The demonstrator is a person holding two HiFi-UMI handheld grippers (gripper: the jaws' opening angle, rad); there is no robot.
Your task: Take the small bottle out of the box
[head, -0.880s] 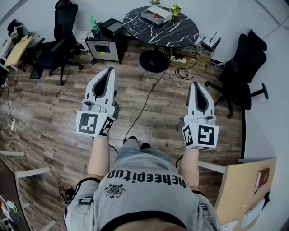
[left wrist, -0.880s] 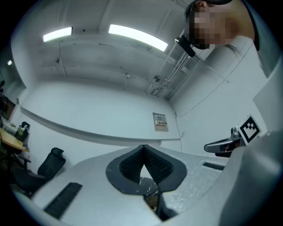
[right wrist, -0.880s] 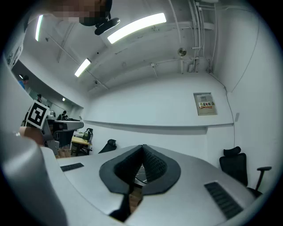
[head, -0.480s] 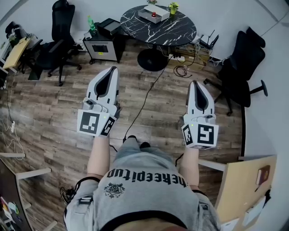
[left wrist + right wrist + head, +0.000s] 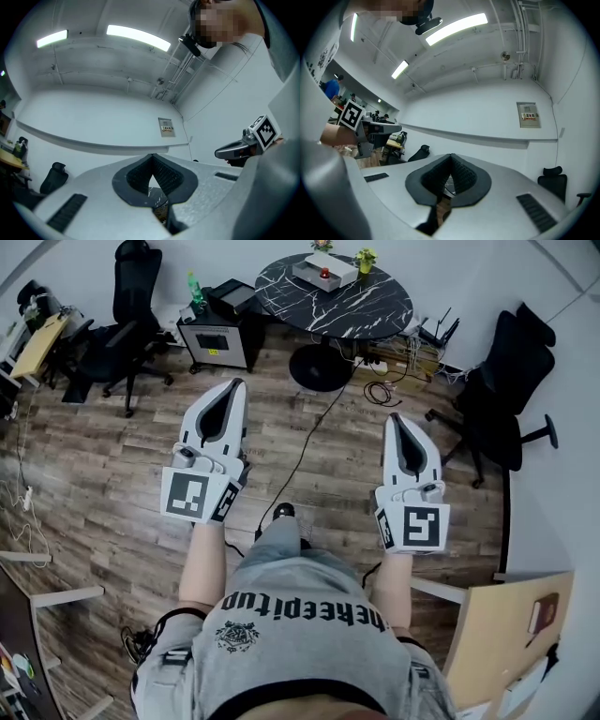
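Note:
A white box (image 5: 323, 271) with a small red item (image 5: 324, 274) on it lies on the round black marble table (image 5: 361, 307) far ahead; whether the red item is the bottle is too small to tell. My left gripper (image 5: 232, 386) and right gripper (image 5: 395, 418) are held out at waist height over the wooden floor, well short of the table. Both point toward it. In the left gripper view the left gripper (image 5: 151, 157) has its jaws together with nothing between them. The right gripper (image 5: 451, 157) looks the same in its own view.
A black cabinet (image 5: 221, 334) with a green bottle (image 5: 196, 292) stands left of the table. Black office chairs (image 5: 131, 306) (image 5: 506, 381) flank the way. A cable (image 5: 305, 442) runs across the floor. A small plant (image 5: 365, 258) sits on the table. A wooden board (image 5: 497, 634) is at lower right.
A shoe has come forward between the grippers. The right gripper has shifted slightly left; the left one has stayed about where it was. Both jaws stayed shut.

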